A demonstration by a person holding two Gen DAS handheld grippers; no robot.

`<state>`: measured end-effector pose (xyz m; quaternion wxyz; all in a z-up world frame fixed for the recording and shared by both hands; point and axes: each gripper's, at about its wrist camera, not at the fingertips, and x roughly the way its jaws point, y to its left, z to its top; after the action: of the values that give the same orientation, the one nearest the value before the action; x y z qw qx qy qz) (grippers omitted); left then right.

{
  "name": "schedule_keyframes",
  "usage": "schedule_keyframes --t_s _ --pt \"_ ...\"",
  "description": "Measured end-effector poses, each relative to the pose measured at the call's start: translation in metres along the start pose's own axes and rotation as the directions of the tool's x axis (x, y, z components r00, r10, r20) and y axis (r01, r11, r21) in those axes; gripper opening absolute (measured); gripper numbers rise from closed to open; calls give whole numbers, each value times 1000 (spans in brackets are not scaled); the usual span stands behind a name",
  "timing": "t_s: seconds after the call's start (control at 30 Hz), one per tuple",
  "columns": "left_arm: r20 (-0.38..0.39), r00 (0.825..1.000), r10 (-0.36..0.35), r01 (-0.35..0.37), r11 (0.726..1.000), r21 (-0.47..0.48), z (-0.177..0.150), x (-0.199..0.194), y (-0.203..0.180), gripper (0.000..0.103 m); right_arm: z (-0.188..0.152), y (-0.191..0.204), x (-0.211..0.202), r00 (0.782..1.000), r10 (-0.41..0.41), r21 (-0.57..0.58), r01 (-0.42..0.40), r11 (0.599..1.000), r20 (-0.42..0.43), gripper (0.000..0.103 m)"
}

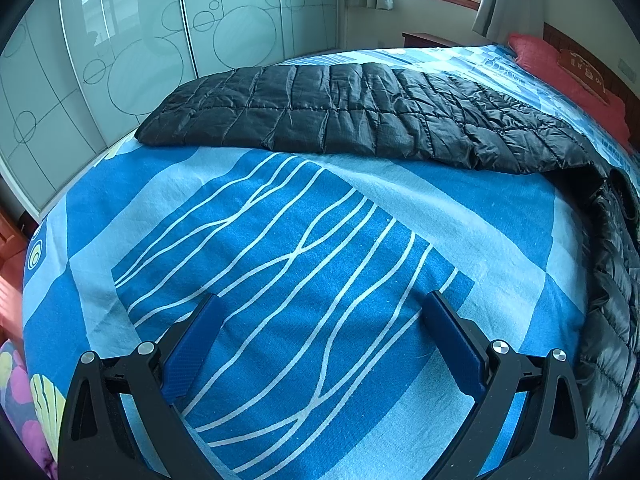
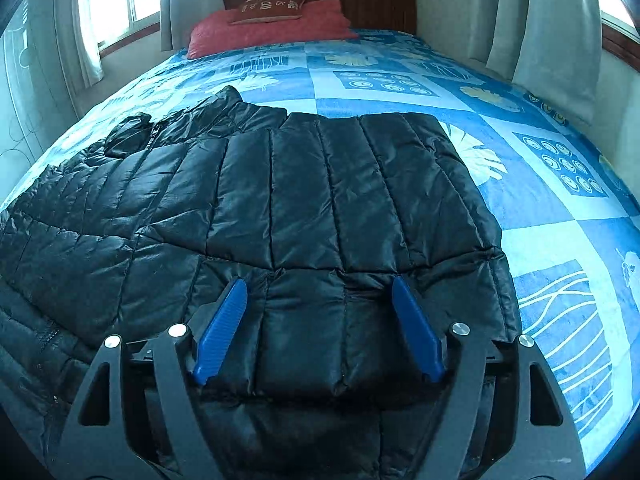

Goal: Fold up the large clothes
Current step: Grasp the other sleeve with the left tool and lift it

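On the blue patterned bedspread point(image 2: 540, 184), with a red pillow point(image 2: 264, 26) at the wooden headboard point(image 2: 376, 4) and nothing blocking, the shiny black quilted jacket point(image 2: 280, 184) lies partly folded, beneath the right gripper point(image 2: 318, 328) with jaws spread wide, while the left gripper point(image 1: 320, 344) gapes empty over bare bedspread beside it.

No legible text, label, brand or number is present in either view. The small brown cushion point(image 2: 269, 8) at the top centre of the right wrist view (upper right of the left wrist view) bears pale markings too small and blurred to read.
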<state>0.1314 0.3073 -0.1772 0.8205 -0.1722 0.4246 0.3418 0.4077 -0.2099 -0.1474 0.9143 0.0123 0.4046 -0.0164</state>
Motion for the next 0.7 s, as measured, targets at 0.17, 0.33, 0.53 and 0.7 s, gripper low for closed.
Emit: schedule_keyframes --t_s 0.17,0.33,0.53,0.7 --pt "-18 998 -66 65 997 -47 7 -2 13 99 -2 0 -1 1000 2 -1 -2 1000 7 76" --pt "38 968 -249 252 946 -204 35 6 52 98 -2 0 -2 1000 -4 -8 4 1000 11 77" --pt "150 932 -331 363 868 -338 73 39 94 98 -2 2 -3 1000 -17 -20 17 1000 16 77" --pt "243 914 -325 402 808 -431 102 63 122 98 -3 3 -3 1000 -26 -26 26 999 19 77"
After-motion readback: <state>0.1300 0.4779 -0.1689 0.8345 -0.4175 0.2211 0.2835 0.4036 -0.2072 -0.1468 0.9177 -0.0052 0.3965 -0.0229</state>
